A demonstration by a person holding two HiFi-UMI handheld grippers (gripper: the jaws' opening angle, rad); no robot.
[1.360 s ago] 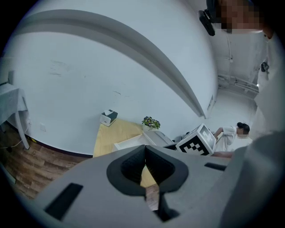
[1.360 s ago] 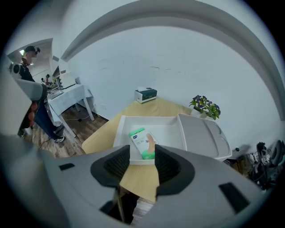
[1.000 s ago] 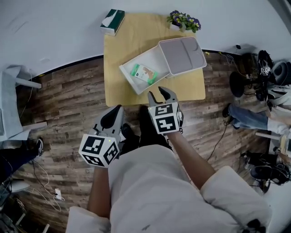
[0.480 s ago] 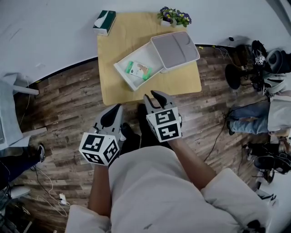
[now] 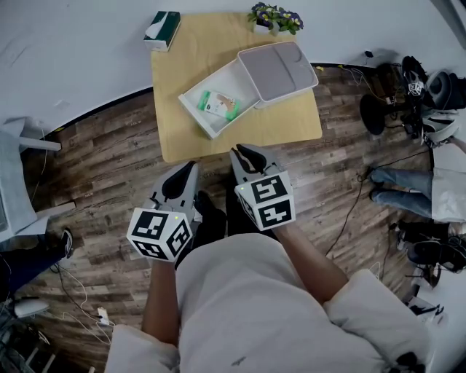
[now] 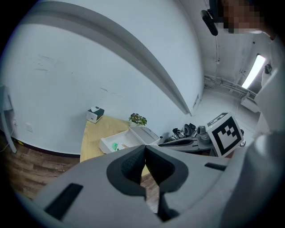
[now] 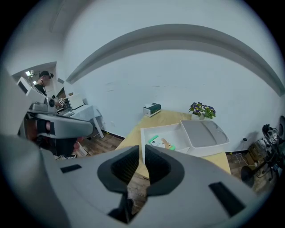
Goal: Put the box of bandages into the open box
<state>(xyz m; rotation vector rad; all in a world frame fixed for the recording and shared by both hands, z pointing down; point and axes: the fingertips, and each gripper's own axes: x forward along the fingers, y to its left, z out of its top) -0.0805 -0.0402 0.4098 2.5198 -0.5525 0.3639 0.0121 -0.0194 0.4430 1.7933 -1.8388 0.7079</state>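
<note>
The green-and-white box of bandages [image 5: 218,105] lies inside the open white box [image 5: 191,109] on the wooden table [image 5: 189,138], with the grey lid [image 5: 277,69] folded back to the right. Both grippers hang over the floor, short of the table's near edge. My left gripper [image 5: 191,169] is shut, its pads touching and empty [image 6: 144,146]. My right gripper [image 5: 244,151] is closing, with a narrow gap still between the pads [image 7: 142,149] and nothing in it. The right gripper view shows the bandages [image 7: 161,143] lying in the box ahead.
A green tissue box [image 5: 161,28] and a small flower pot [image 5: 274,16] stand at the table's far edge. Cables, bags and another person's legs [image 5: 397,186] lie on the wooden floor to the right. A white stand [image 5: 14,167] is at the left.
The table has slid further away in the head view as I back off. The right gripper's jaws have narrowed. The bandages stay in the box.
</note>
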